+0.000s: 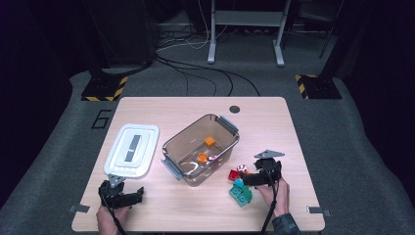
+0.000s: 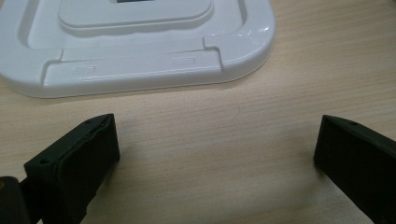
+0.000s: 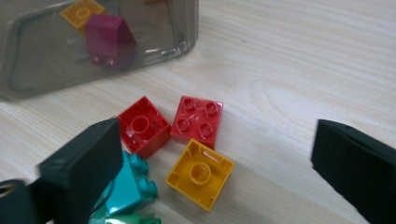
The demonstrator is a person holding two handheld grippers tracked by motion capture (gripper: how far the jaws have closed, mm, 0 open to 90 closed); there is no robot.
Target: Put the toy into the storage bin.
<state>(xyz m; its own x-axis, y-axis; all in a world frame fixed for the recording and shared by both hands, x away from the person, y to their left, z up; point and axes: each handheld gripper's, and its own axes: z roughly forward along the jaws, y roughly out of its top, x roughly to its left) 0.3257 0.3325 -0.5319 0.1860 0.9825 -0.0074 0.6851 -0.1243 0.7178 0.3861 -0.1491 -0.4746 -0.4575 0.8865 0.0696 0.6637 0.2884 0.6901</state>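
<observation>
Hovering with jaws wide over the yellow brick (image 3: 200, 173), the right gripper (image 3: 210, 154) risks nudging the touching red bricks (image 3: 196, 120) and grabbing two.

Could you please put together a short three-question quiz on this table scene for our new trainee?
1. True or false: the white lid is on the clear bin.
2. The right hand-held gripper hovers over: A) loose bricks, B) the lid, C) a cup?
3. What lies between the left hand-held gripper jaws?

Key: 1. False, it lies beside the bin. 2. A. 3. Bare table.
</observation>
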